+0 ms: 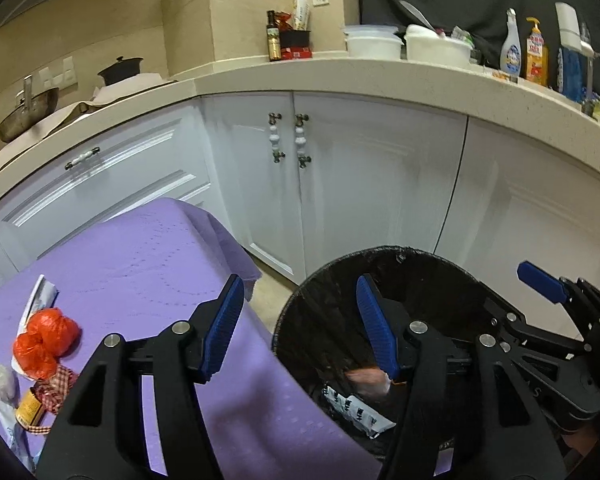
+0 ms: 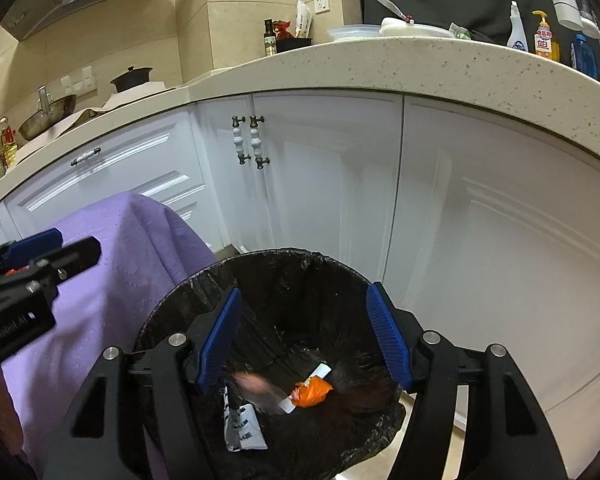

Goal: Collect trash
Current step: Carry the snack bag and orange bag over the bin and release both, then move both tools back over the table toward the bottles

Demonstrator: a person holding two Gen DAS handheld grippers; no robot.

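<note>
Both the left gripper (image 1: 300,330) and right gripper (image 2: 304,338) hang open over a black-lined bin (image 2: 260,276), frame centre; labels unreadable; purple tablecloth (image 1: 140,264) left, white kitchen cabinets (image 2: 480,208) behind.

ahead of me: white panelled cabinet doors (image 2: 332,184) | above: speckled beige stone countertop (image 2: 420,64) | on it: orange soap pump bottle (image 1: 537,54), dark glass oil bottle (image 1: 274,38)

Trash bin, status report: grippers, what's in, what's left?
Left gripper and right gripper open, empty, over the black-lined trash bin. Orange wrapper and printed packet inside. Red plastic bag and small jar remain on the purple cloth. Nothing blocking.
</note>
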